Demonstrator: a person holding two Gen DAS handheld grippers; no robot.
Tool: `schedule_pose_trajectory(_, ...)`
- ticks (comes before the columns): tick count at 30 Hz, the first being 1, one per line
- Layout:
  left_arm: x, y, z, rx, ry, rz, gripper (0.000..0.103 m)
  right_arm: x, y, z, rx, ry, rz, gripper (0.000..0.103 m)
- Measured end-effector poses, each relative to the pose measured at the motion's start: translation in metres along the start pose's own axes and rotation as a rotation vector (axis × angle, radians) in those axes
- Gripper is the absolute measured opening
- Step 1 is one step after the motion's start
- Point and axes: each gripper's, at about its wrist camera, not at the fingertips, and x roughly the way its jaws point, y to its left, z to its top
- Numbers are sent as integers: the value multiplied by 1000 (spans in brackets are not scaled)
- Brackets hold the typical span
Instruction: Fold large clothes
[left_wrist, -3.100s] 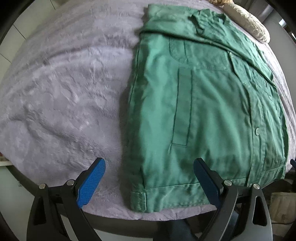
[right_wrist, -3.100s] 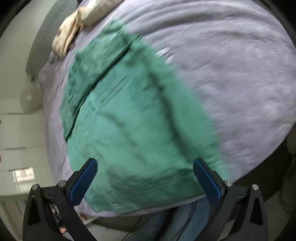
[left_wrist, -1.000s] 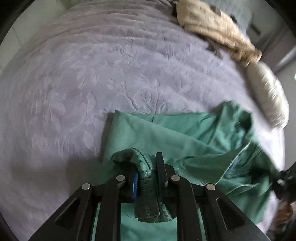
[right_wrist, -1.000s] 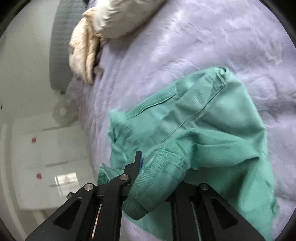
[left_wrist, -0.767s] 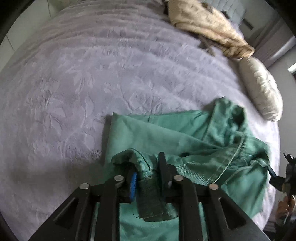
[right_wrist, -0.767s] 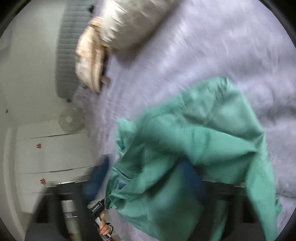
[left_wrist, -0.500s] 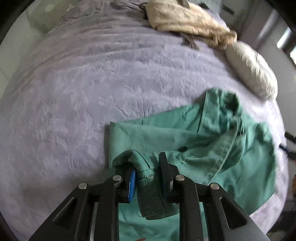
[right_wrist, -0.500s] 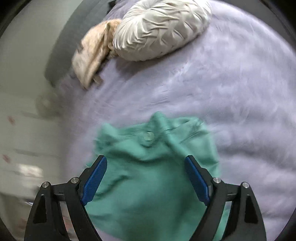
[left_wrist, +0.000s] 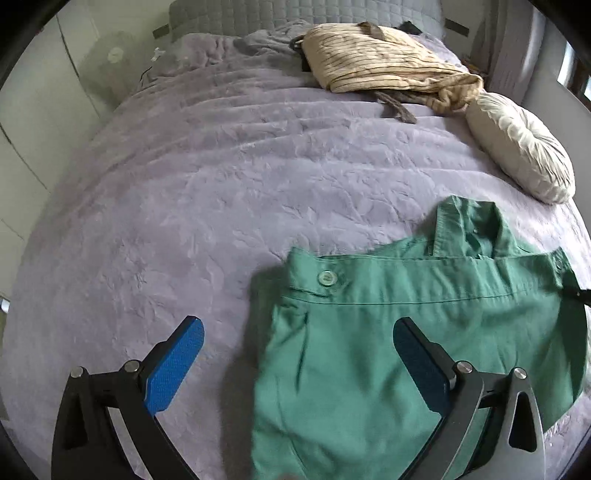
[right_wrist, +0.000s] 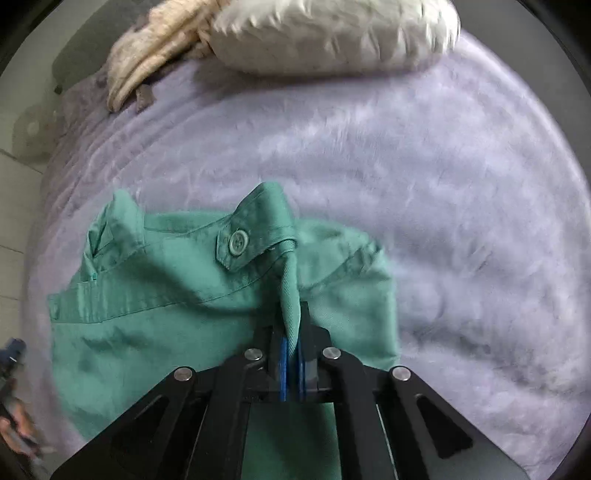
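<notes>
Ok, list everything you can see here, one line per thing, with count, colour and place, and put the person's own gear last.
Shirt: one, green, folded, near edge of the bed.
Bed cover: one, lilac, over the whole bed.
Pillow: one, off-white, round, far right of the shirt.
Striped cloth: one, beige, bunched near the headboard.
Headboard: one, grey, quilted, far end.
Fan: one, pale, beside the bed, far left.
Left gripper: one, black with blue pads, jaws just opened wide, nothing held.
Right gripper: one, black with blue pads, jaws just closed on a shirt fold.
</notes>
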Motion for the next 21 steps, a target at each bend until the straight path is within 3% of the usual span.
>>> schedule_pose_trajectory(2,18,1,0,-9,48,23,103,4,-4,-1,-13,24,-32,4)
schedule_pose_trajectory(5,29,1,-6,-46,77,36,103,10,-16,2,54,53,-46,13)
schedule_pose_trajectory(8,22,-11,-11,-33,38,-9,103,-21,-15,-5,76,-25,-48,15)
schedule_pose_trajectory(10,20,-30,-15,7,19,-27,103,-45,-2,-14,22,-81,7,17)
schedule_pose_trajectory(12,27,-55,-19,53,29,-50,103,-53,22,-27,-59,-74,98,17)
schedule_pose_trajectory(15,46,-83,-25,74,44,-39,103,-35,59,-43,-167,-25,140,17)
schedule_pose_trajectory(18,80,-94,-37,124,62,104,103,2,72,-52,-178,27,117,14)
schedule_pose_trajectory(21,93,-66,-42,45,60,5,103,20,52,-48,-166,-10,60,11)
